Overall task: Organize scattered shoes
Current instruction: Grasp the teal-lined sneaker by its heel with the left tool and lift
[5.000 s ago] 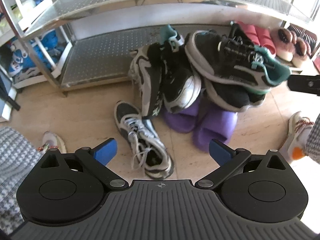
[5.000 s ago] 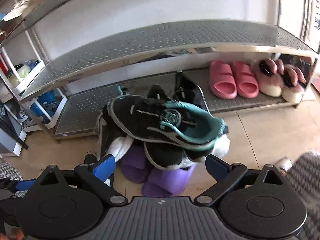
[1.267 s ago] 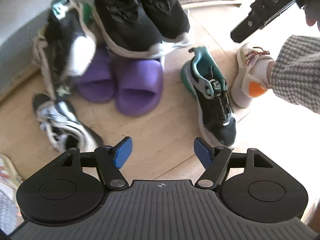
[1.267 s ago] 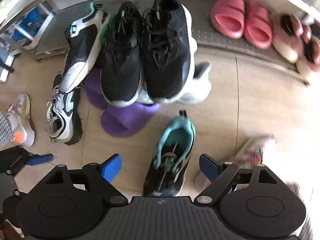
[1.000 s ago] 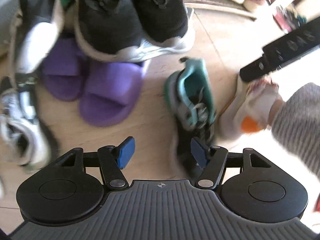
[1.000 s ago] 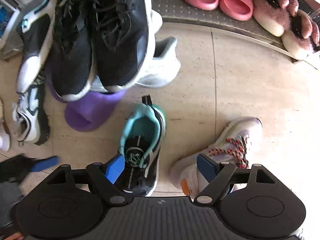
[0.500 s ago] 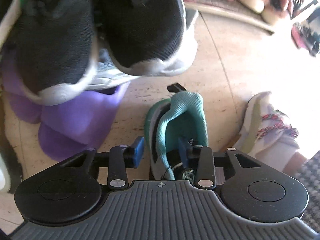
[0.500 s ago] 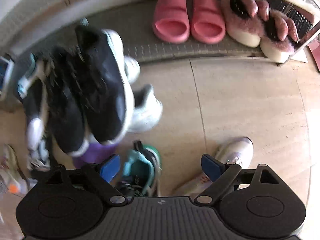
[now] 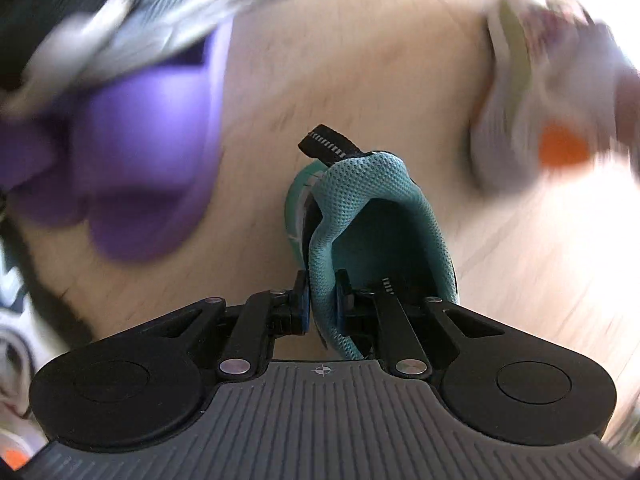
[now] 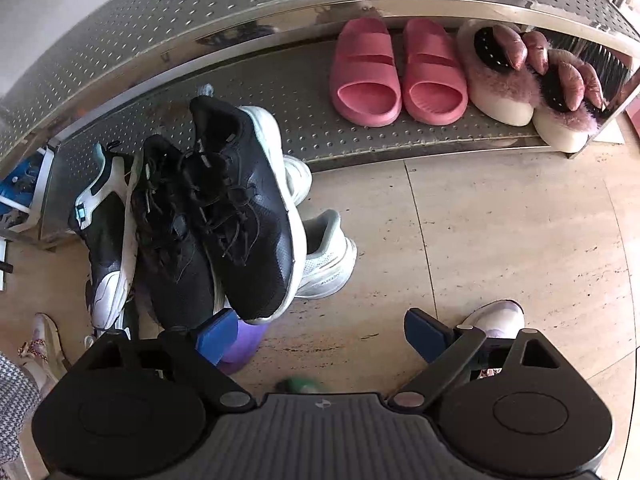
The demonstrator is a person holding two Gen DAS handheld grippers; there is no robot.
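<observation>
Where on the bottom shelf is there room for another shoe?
The bottom shelf is bare between the black sneakers leaning on its left part and the pink slides. The right end is crowded: slides, then fuzzy slippers. The left gripper holds the teal sneaker.

Teal mesh-cloth sneaker (image 9: 372, 216); studded shiny metal rack (image 10: 280, 92); matt stone floor (image 10: 500, 232).
</observation>
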